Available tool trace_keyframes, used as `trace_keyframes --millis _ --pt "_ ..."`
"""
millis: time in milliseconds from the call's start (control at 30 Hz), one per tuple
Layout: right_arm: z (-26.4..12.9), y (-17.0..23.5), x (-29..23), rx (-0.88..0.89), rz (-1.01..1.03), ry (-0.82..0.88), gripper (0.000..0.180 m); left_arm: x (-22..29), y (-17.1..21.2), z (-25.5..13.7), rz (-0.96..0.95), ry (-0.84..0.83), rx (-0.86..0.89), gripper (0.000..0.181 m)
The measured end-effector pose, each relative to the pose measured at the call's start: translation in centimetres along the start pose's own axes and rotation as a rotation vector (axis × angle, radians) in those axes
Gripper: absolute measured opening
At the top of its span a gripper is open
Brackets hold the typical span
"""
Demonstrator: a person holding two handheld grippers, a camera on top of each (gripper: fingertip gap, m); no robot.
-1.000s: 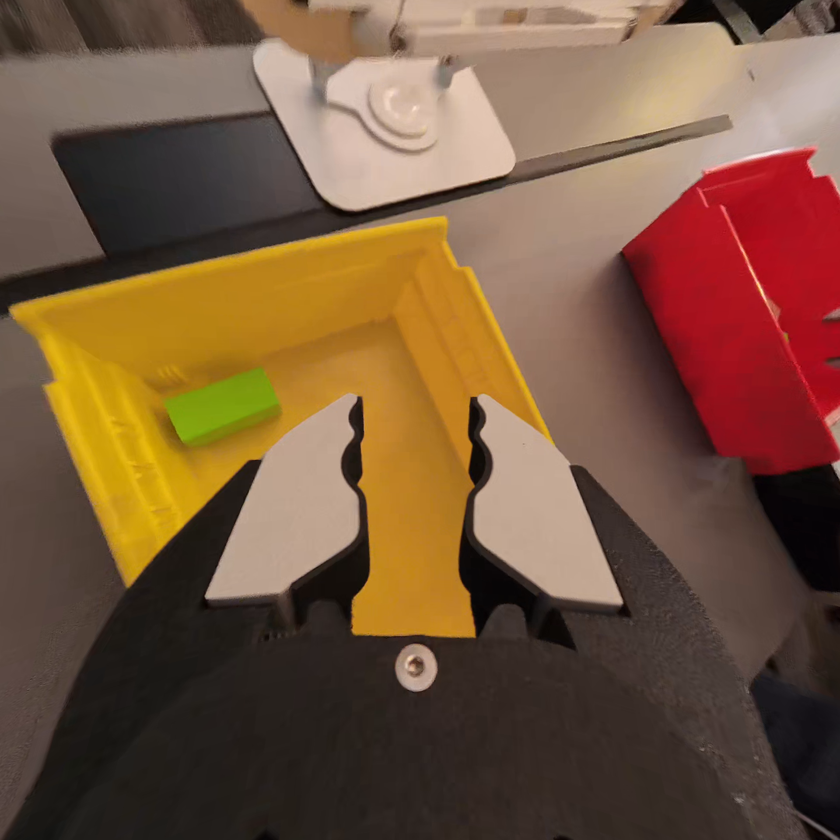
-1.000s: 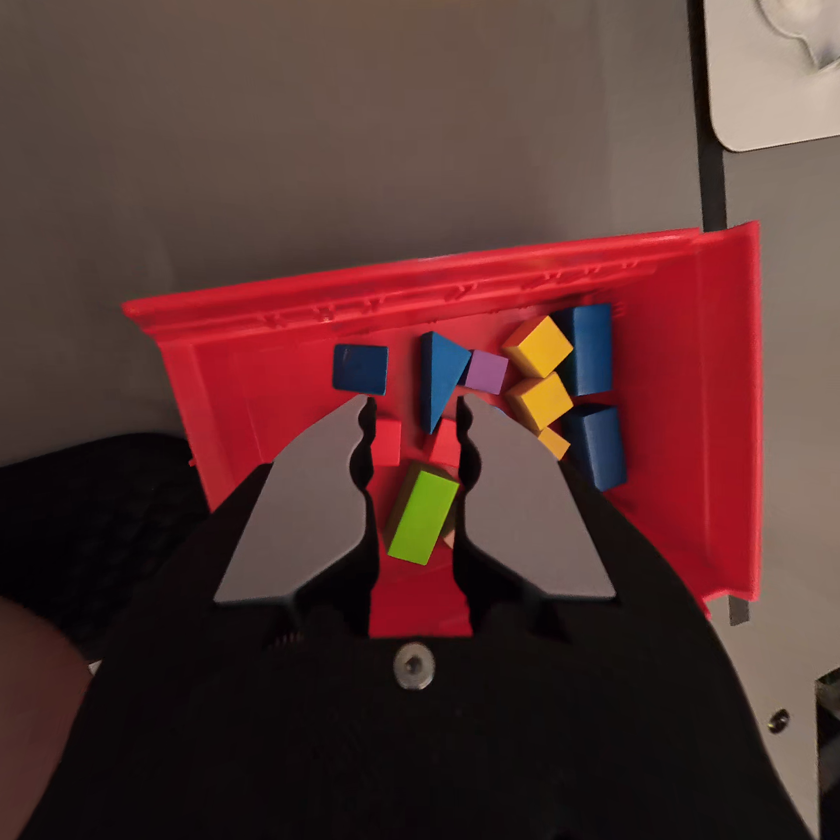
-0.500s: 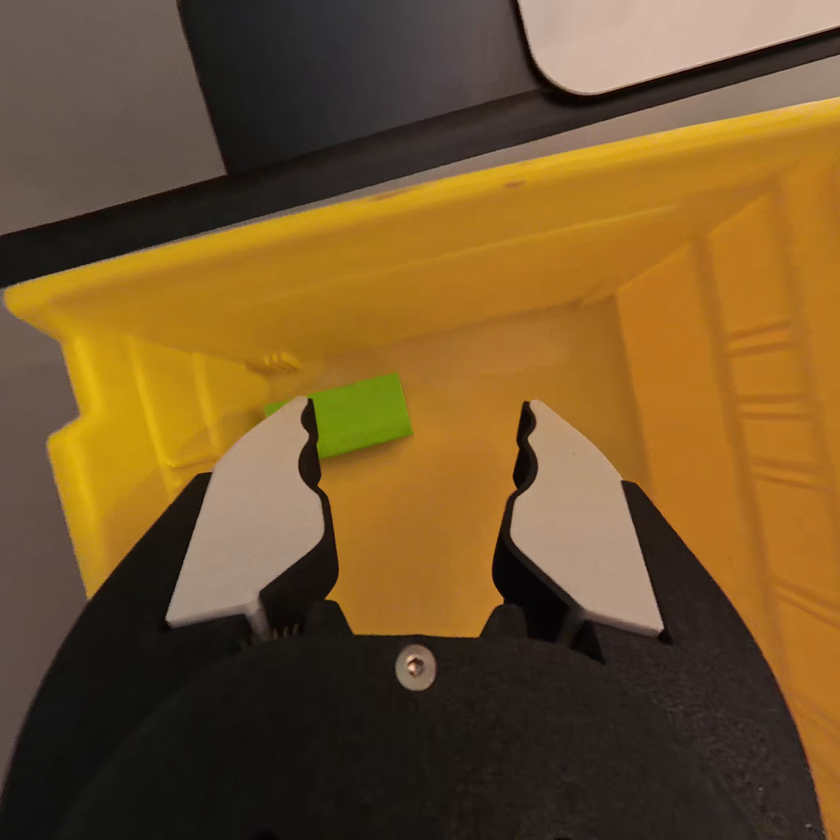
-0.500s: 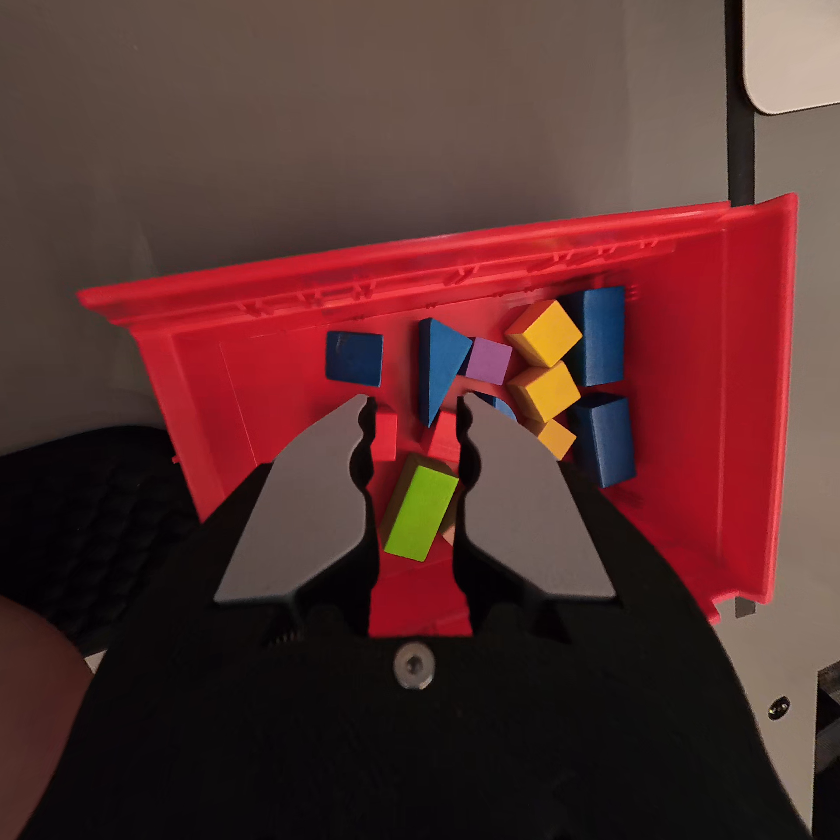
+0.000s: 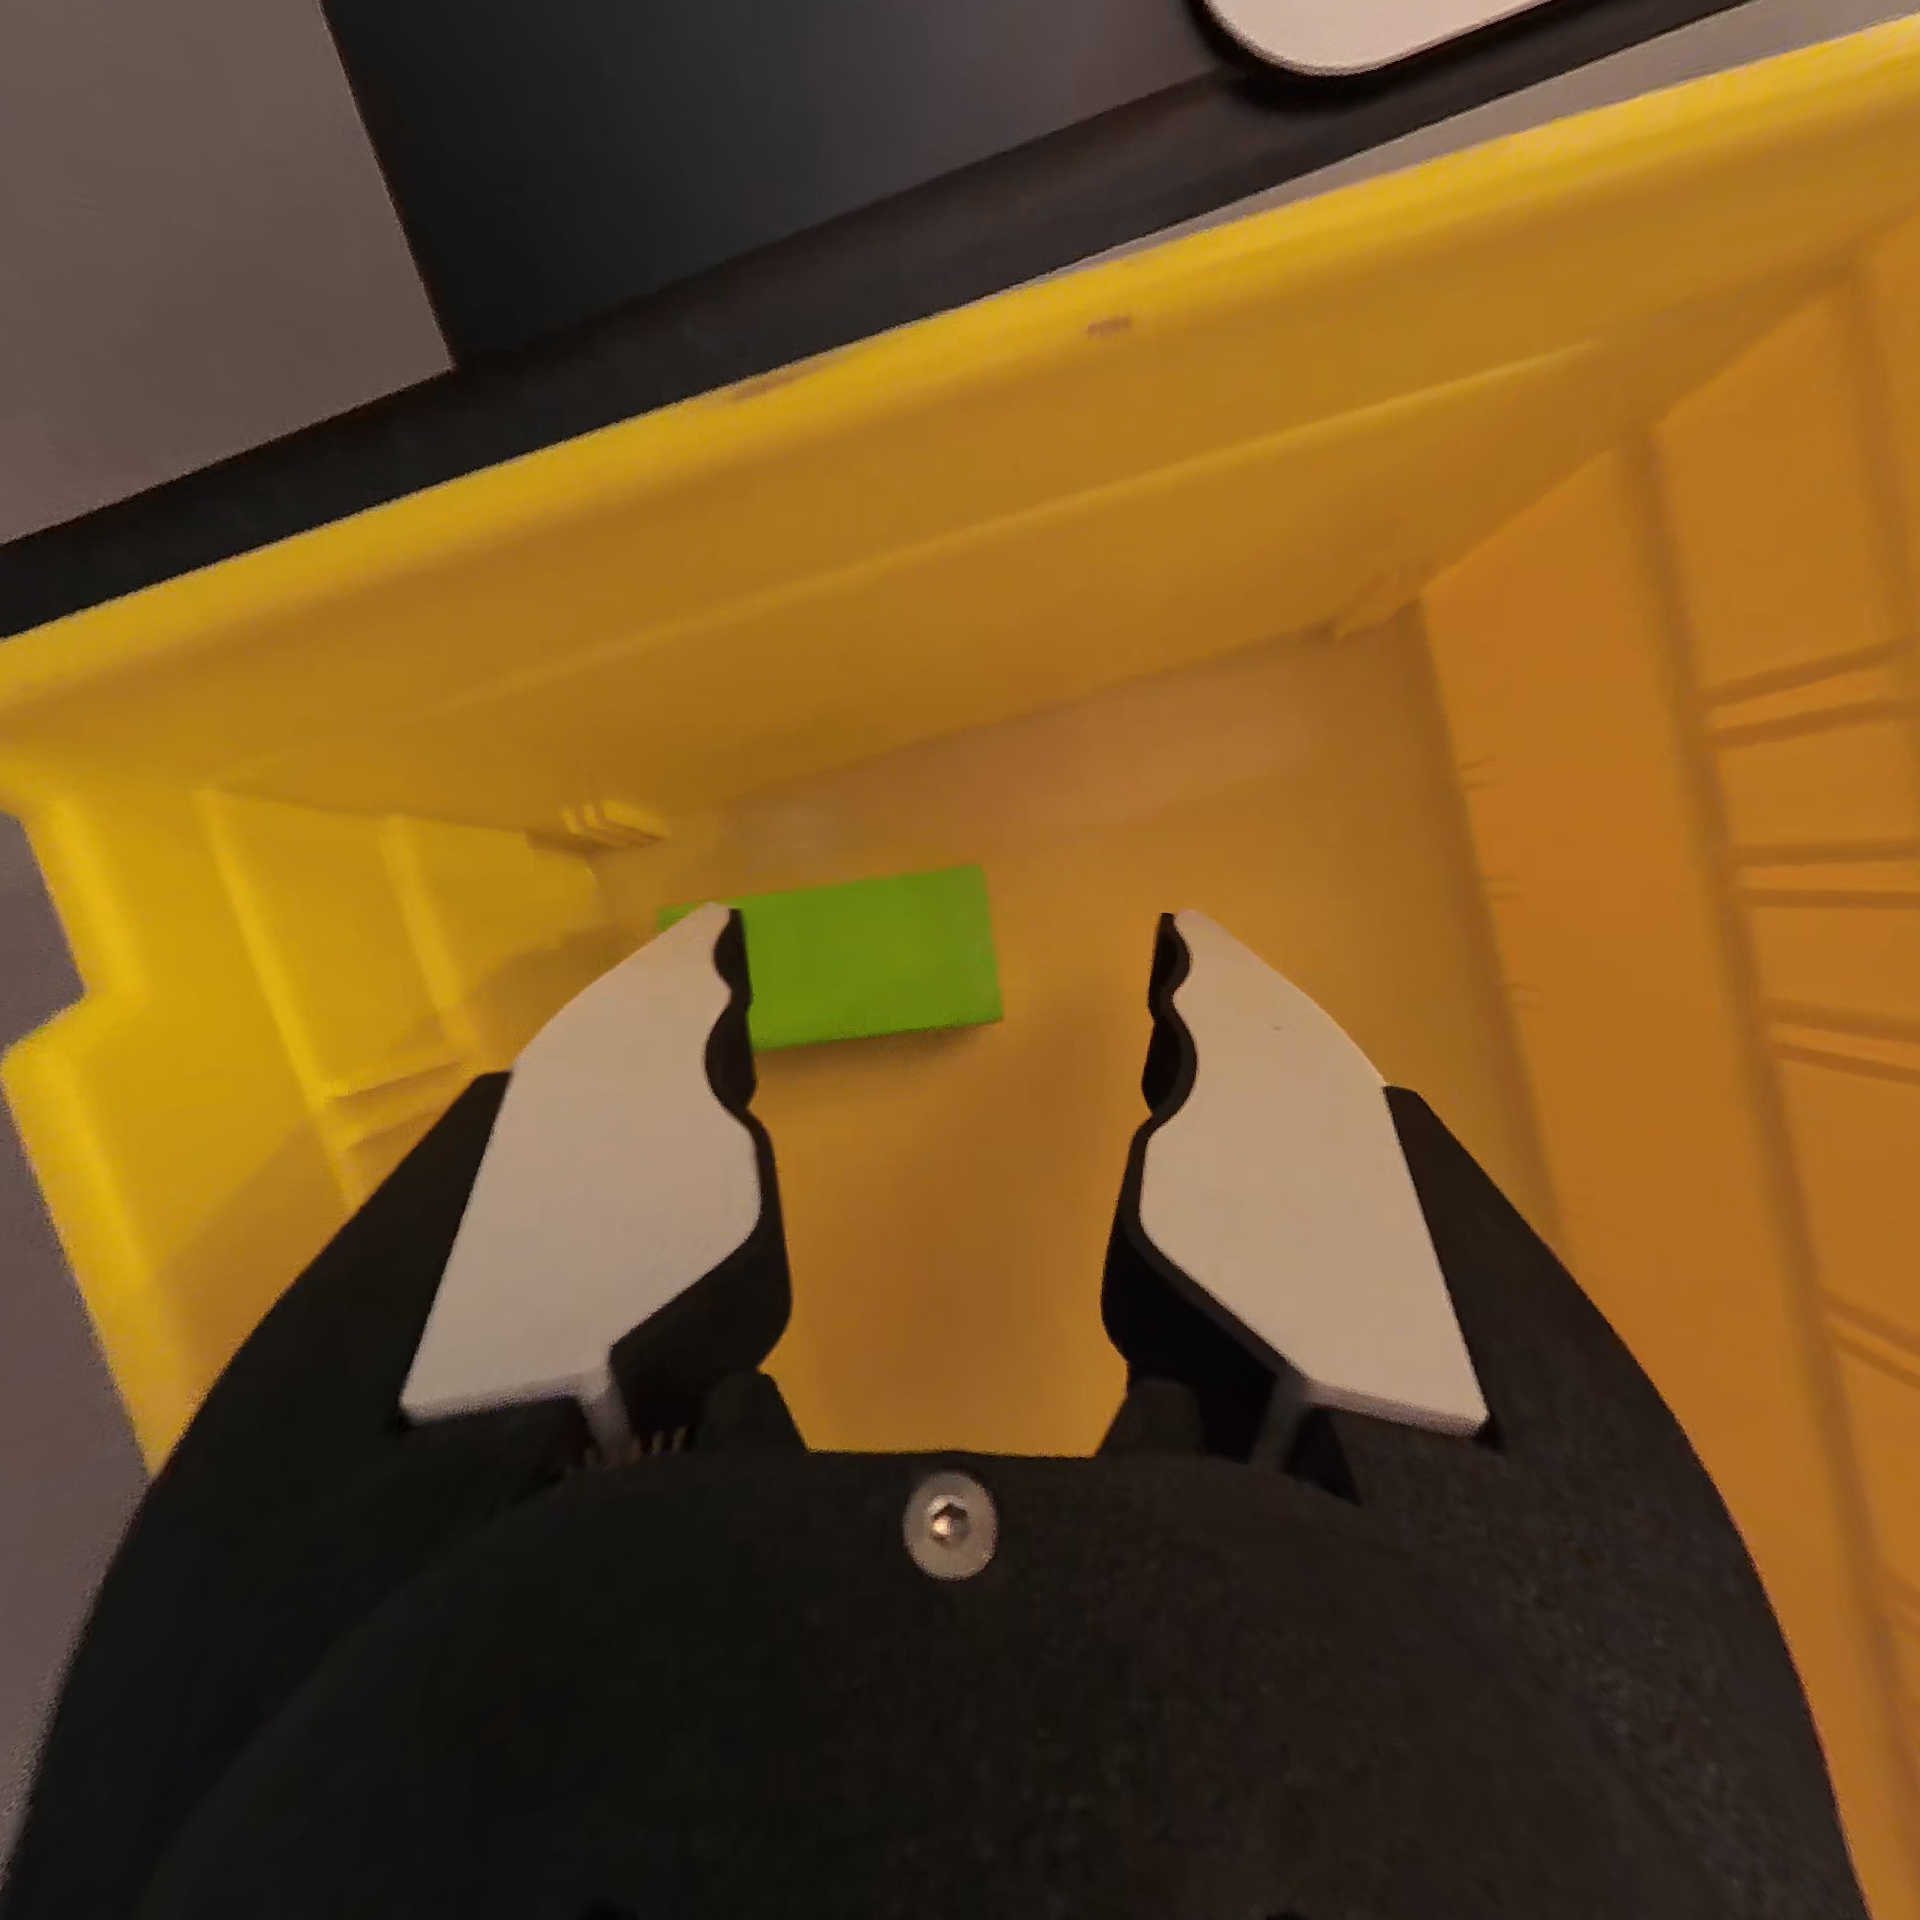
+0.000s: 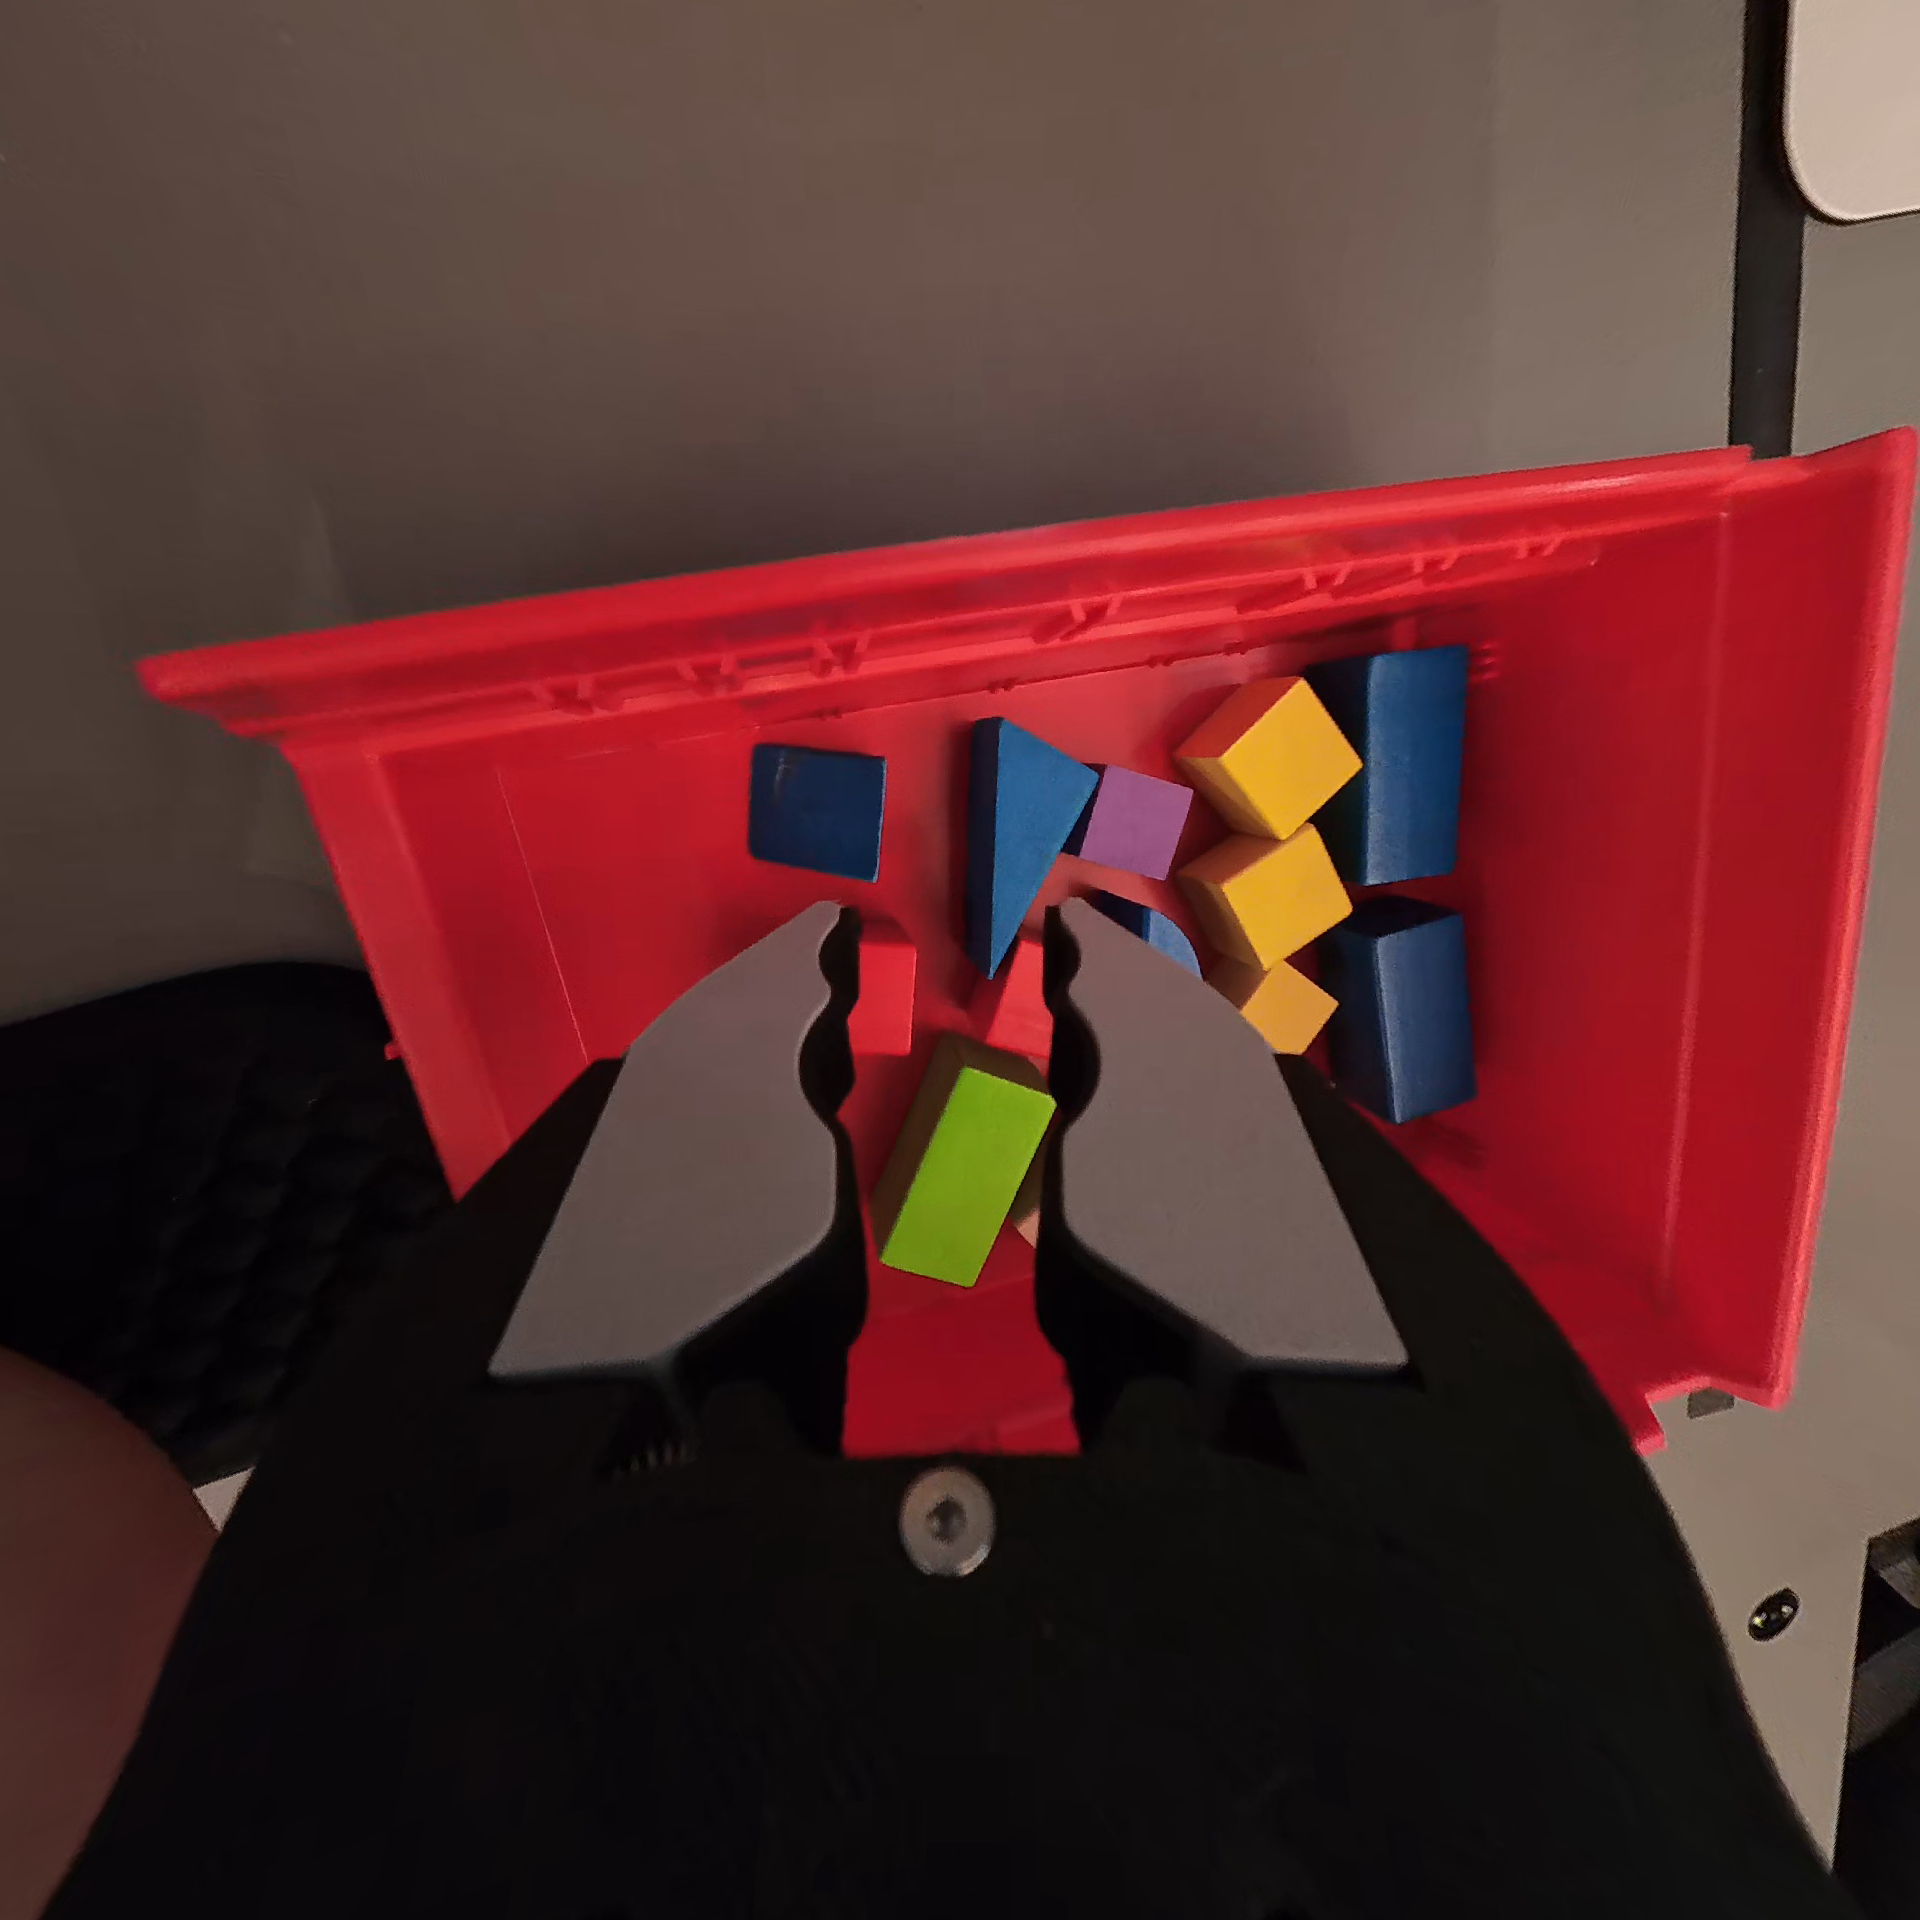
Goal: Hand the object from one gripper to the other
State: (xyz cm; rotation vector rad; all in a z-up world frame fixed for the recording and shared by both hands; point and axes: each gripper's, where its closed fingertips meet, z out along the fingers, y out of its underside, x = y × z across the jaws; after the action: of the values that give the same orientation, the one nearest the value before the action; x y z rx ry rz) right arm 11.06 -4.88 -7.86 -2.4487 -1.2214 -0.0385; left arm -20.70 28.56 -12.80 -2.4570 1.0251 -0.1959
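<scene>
Hovering left gripper (image 5: 951,920): fingers spread wide over the yellow bin (image 5: 935,499), holding nothing.
Green block in yellow bin (image 5: 873,956): lies flat on the bin floor at frame centre; its left end is hidden behind the left fingertip.
Right gripper (image 6: 945,914): fingers partly apart above the red bin (image 6: 623,831); no contact is discernible.
Second green block (image 6: 966,1174): seen between the fingers, lower centre; what lies beneath it is largely hidden.
Other blocks: blue triangle (image 6: 1013,821), purple cube (image 6: 1138,821), yellow cubes partly covered.
</scene>
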Motion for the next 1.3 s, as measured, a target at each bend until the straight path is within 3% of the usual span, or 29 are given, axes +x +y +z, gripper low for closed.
trace_keyframes --millis 67,167,267,433,733,933,1133,1300 --pt "0.1 0.0 0.0 -0.003 0.0 -0.002 0.035 -0.4 -0.1 -0.1 -0.041 -0.012 0.013 0.068" --pt "0.2 0.1 -0.1 -0.012 -0.002 -0.006 0.035 -1.7 0.5 0.5 -0.091 -0.055 -0.015 0.085" --pt "0.3 0.1 -0.1 -0.016 -0.003 -0.008 0.035 -1.7 1.0 1.3 -0.072 -0.051 -0.05 0.087" --pt "0.4 0.2 -0.1 -0.02 -0.007 -0.01 0.034 -1.7 1.4 1.8 -0.011 -0.09 -0.082 0.071" --pt "0.4 0.0 0.1 -0.013 -0.012 0.002 0.033 -1.0 1.6 1.4 -0.008 -0.047 -0.098 0.071" --pt "0.2 -1.3 1.5 0.022 -0.046 0.094 0.034 -0.4 0.3 -1.4 0.019 0.0 -0.023 0.071" --pt "-1.8 -7.6 3.4 0.215 -0.142 0.302 0.034 6.5 -2.5 -8.6 0.159 0.34 0.179 0.071" --pt "-3.9 -15.8 0.4 0.483 -0.302 0.369 0.042 16.6 -1.2 -17.2 0.374 0.869 0.271 0.071"
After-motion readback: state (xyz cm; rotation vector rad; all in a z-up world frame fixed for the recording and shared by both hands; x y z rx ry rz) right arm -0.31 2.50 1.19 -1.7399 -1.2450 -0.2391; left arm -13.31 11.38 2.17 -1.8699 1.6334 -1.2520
